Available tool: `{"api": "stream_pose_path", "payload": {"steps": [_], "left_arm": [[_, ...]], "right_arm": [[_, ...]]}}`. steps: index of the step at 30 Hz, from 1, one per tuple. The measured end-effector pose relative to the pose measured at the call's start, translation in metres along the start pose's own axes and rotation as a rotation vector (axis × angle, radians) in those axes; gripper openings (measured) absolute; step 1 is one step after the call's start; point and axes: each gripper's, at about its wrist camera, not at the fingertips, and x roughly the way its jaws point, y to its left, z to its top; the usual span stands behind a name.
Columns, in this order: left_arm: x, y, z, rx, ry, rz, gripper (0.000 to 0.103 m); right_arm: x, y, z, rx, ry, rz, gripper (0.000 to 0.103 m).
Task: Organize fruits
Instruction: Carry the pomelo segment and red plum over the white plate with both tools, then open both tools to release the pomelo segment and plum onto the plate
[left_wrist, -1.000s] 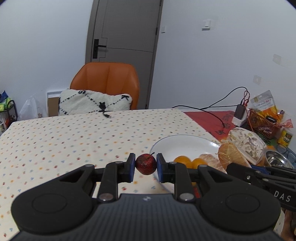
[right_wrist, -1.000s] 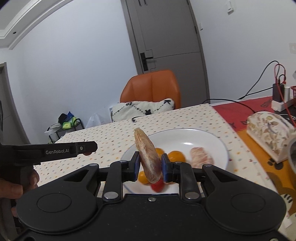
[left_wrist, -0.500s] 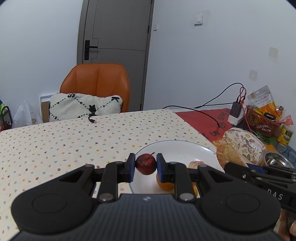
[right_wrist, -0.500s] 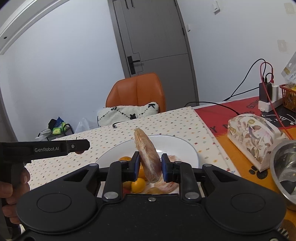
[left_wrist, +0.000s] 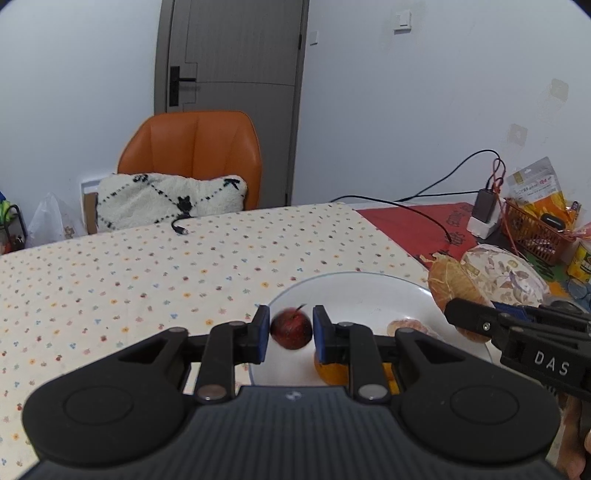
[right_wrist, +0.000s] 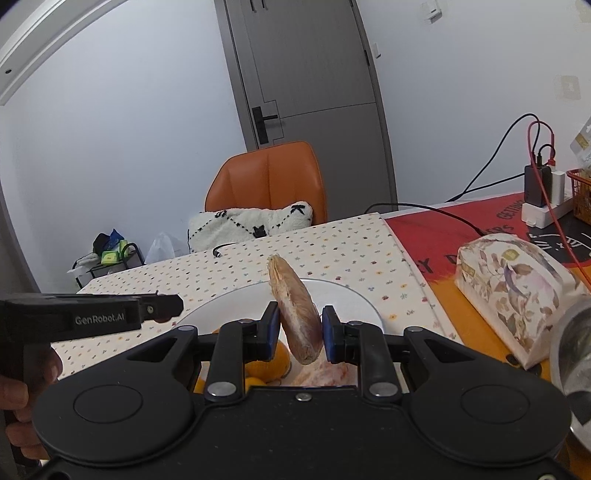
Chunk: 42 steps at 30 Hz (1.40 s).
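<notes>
Left wrist view puts your left claw over the near rim of the white plate, with the small dark red fruit between its blue pads. Its jaws have just been opening, a sliver of gap shows on each side of the fruit, and the fruit looks blurred, so the pads are no longer pressing on it. Below it on the plate lie an orange citrus fruit and a peeled citrus piece. Your right claw is clamped on a peeled citrus segment, which stands tilted above the same plate; more small orange fruits sit under it. From the left camera that segment hangs over the plate's right edge, just beside the floral tissue pack. The plate rests on the dotted cloth of the worktop, with an orange chair and a cushion behind.
</notes>
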Motion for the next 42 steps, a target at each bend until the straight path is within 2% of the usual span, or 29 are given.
{"api": "stream_pose_path", "payload": {"steps": [5, 9, 17, 19, 21, 22, 23, 24, 27, 33, 42], "left_arm": [[-0.004, 0.008, 0.005, -0.023, -0.006, 0.013, 0.032], [-0.011, 0.015, 0.007, -0.017, -0.029, 0.043, 0.050], [-0.024, 0.031, 0.005, -0.023, -0.041, 0.102, 0.065], [-0.028, 0.035, 0.005, -0.035, -0.046, 0.106, 0.066], [-0.032, 0.039, 0.004, -0.037, -0.050, 0.111, 0.070], [-0.034, 0.041, 0.003, -0.034, -0.053, 0.118, 0.081], [-0.036, 0.042, 0.003, -0.028, -0.062, 0.127, 0.086], [-0.039, 0.042, 0.002, -0.019, -0.075, 0.142, 0.091], [-0.047, 0.042, 0.000, 0.006, -0.106, 0.171, 0.094], [-0.063, 0.046, -0.006, -0.005, -0.104, 0.127, 0.095], [-0.097, 0.056, -0.014, -0.007, -0.101, 0.101, 0.099]], "right_arm": [[0.009, 0.001, 0.005, -0.009, 0.005, 0.008, 0.022], [0.016, 0.001, 0.008, -0.009, 0.011, 0.011, 0.022], [0.030, 0.013, 0.019, -0.036, 0.011, 0.025, 0.024], [0.033, 0.017, 0.021, -0.040, 0.017, 0.026, 0.036], [0.031, 0.022, 0.022, -0.054, 0.006, 0.012, 0.077], [0.025, 0.024, 0.021, -0.062, -0.021, 0.004, 0.087], [0.020, 0.027, 0.021, -0.072, -0.044, -0.008, 0.097], [0.016, 0.028, 0.020, -0.081, -0.055, -0.017, 0.098], [0.007, 0.028, 0.017, -0.068, -0.049, -0.017, 0.100], [-0.011, 0.025, 0.004, -0.019, -0.036, -0.024, 0.103], [-0.034, 0.047, -0.007, -0.018, -0.027, 0.003, 0.103]]}}
